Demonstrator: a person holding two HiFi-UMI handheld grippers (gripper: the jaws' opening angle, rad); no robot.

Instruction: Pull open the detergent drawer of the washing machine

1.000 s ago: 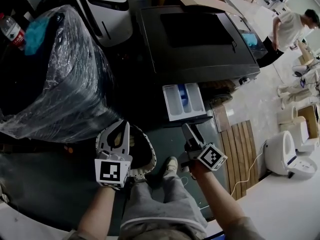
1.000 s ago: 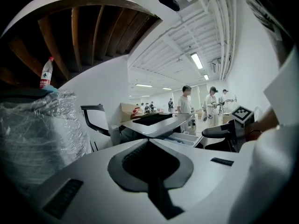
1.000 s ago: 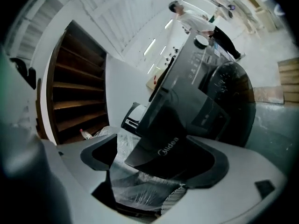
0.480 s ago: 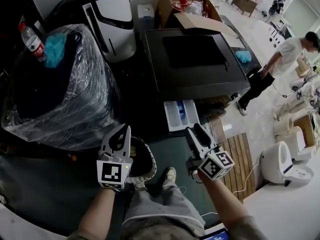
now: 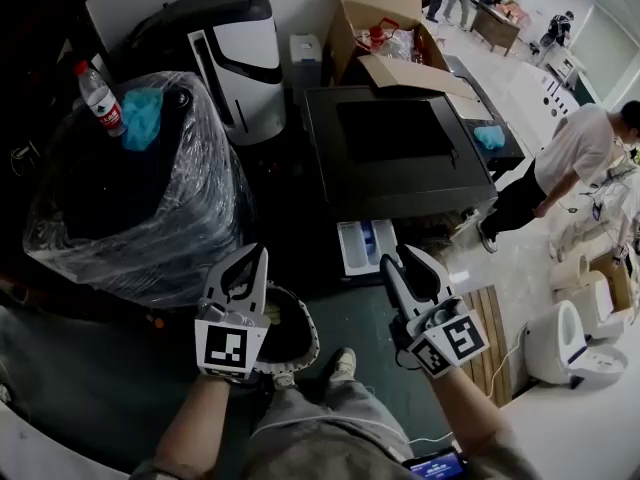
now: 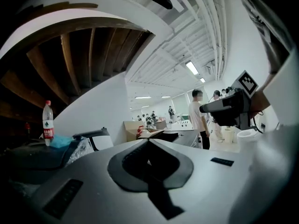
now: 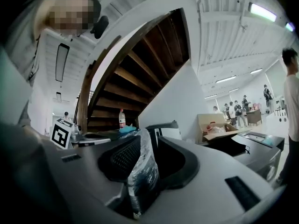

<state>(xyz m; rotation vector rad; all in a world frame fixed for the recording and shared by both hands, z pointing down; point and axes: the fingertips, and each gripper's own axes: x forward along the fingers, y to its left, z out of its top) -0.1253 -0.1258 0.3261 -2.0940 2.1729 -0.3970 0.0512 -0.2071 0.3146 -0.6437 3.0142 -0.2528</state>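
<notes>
The dark washing machine [image 5: 400, 138] stands ahead, seen from above. Its white detergent drawer [image 5: 364, 245] sticks out of the front, pulled open, with blue inside. Both grippers hang in the air on the near side of the drawer and touch nothing. My left gripper [image 5: 258, 256] is shut and empty, its tips meeting in the left gripper view [image 6: 147, 141]. My right gripper [image 5: 398, 259] is just right of the drawer; its jaws are closing with a narrow gap left and nothing between them [image 7: 142, 139].
A plastic-wrapped dark bulk [image 5: 130, 198] with a water bottle [image 5: 100, 98] and a blue cloth [image 5: 143, 103] fills the left. Behind stand a white-and-black appliance [image 5: 245, 48] and an open cardboard box [image 5: 385, 18]. A person [image 5: 570, 158] stands right of the machine. Wooden slats [image 5: 490, 328] lie nearby.
Both grippers have risen away from the drawer, which looks smaller and farther off. The right gripper has rolled and its jaws have narrowed. The person at right has come closer to the machine.
</notes>
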